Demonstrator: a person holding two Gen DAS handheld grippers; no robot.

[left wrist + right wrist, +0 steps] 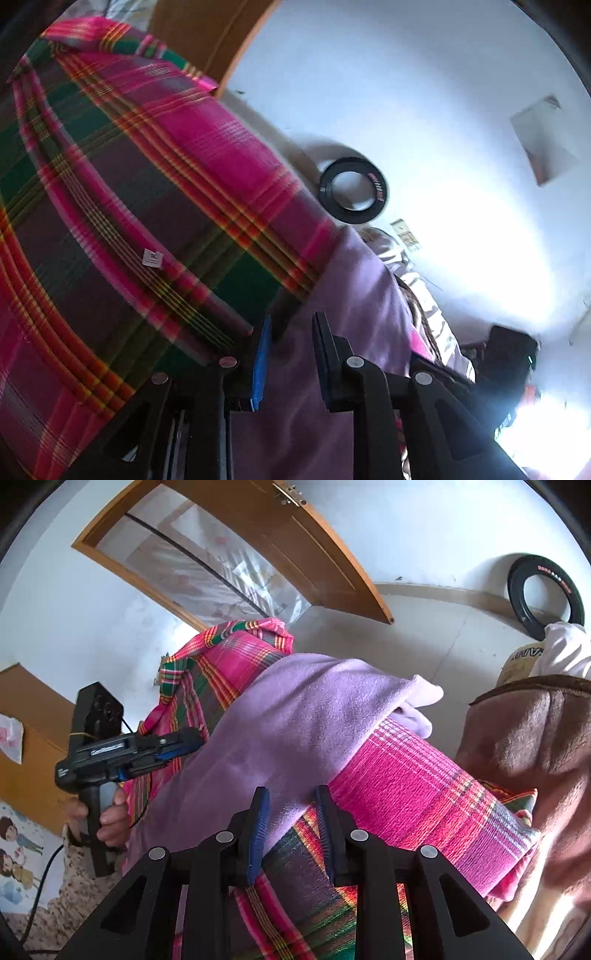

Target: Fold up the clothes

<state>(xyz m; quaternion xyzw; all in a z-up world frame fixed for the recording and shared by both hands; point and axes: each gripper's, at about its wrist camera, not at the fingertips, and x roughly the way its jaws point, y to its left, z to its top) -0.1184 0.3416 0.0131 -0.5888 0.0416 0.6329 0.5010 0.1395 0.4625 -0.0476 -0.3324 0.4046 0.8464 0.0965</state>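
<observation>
A lavender fleece garment [351, 295] [295, 709] lies across a pink and green plaid cloth [129, 184] [406, 786]. My left gripper [291, 354] has its jaws a narrow gap apart with lavender fleece filling the gap. In the right wrist view, the left gripper [188, 744] sits at the garment's left edge, held by a hand [110, 819]. My right gripper [291, 823] is closed to a narrow gap over the garment's near edge, with plaid cloth below it.
A black tyre [352, 192] [546, 587] leans on the white wall. A brown furry blanket [535, 746] lies to the right, with a white cloth [565, 650] above it. A wooden door [314, 546] stands open over the pale floor. A dark object [511, 347] sits at lower right.
</observation>
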